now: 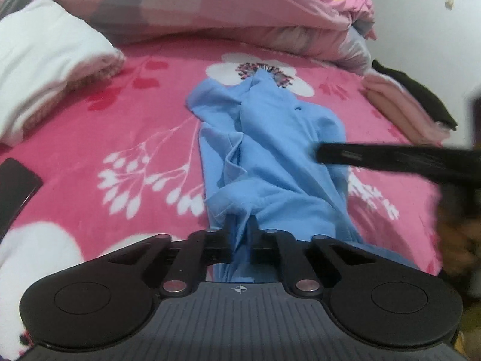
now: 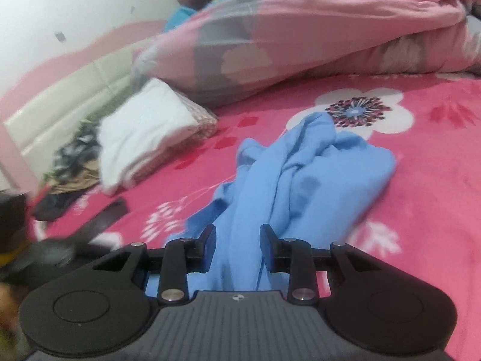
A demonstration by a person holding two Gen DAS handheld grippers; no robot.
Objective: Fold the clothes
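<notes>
Blue garment is lying bunched in a long, creased ridge on the pink floral bed sheet. Left claw is clenching its near end; right claw is standing released, fingers astride the cloth. Bare sheet is lying on both sides, with white folded laundry at the left and a heaped quilt behind.

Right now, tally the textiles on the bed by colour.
Blue: 1, the crumpled blue garment
White: 1, the folded white cloth
Pale pink: 1, the folded pink stack
Black: 1, the black item on that stack
Pink floral: 1, the heaped quilt
Total: 5
</notes>
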